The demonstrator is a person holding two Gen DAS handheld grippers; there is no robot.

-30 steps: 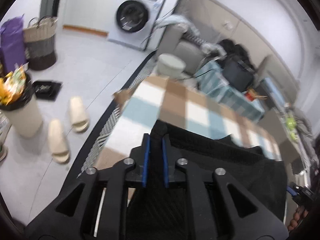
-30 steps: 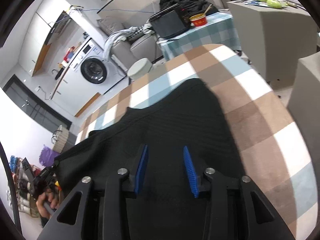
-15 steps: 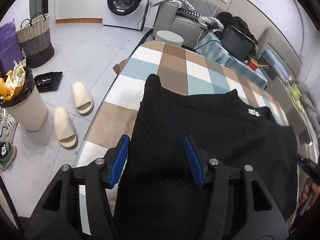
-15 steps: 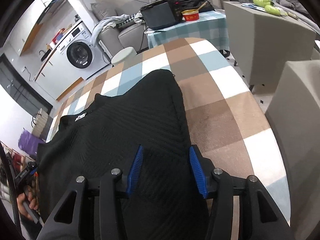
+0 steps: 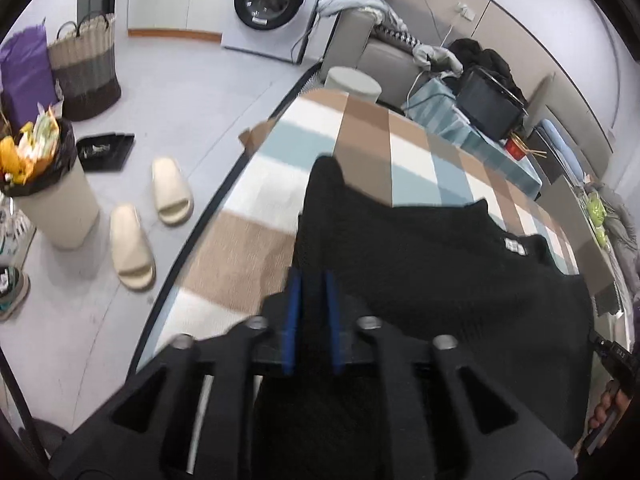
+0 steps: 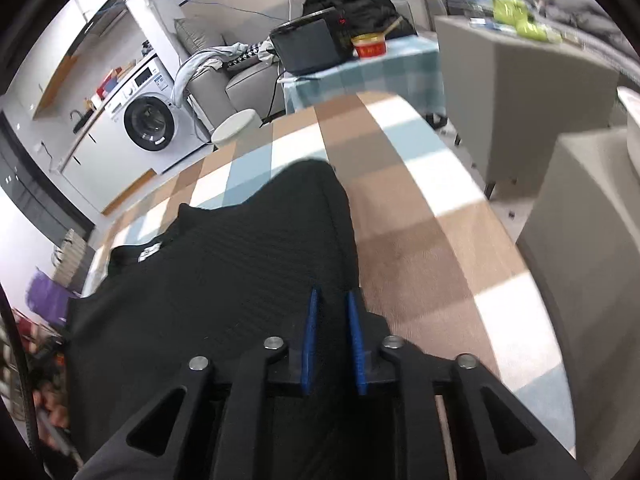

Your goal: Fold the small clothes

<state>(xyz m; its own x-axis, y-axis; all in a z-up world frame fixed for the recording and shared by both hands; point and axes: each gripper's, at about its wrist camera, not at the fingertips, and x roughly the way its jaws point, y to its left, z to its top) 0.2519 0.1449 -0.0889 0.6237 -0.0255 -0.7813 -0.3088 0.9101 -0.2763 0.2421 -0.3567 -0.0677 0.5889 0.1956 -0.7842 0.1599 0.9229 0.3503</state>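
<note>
A: Your left gripper [image 5: 311, 280] sits at the near left edge of the black ribbed knit top [image 5: 420, 264], jaws closing, narrow gap, dark cloth between the blue pads; can't tell if they bite yet. Your right gripper [image 6: 333, 300] is at the near right edge, jaws opening slightly, cloth between them, pinch unclear.

B: Where's the top lying?

A: Flat on the brown, white and blue checked tablecloth [image 5: 360, 128], hem toward you, collar with its white label [image 5: 514, 246] toward the far edge.

B: Handling?

A: Light, soft, limp, stretchy, I'd judge. It'll sag and drag. Take both side edges near the hem, pinching full thickness.
</note>
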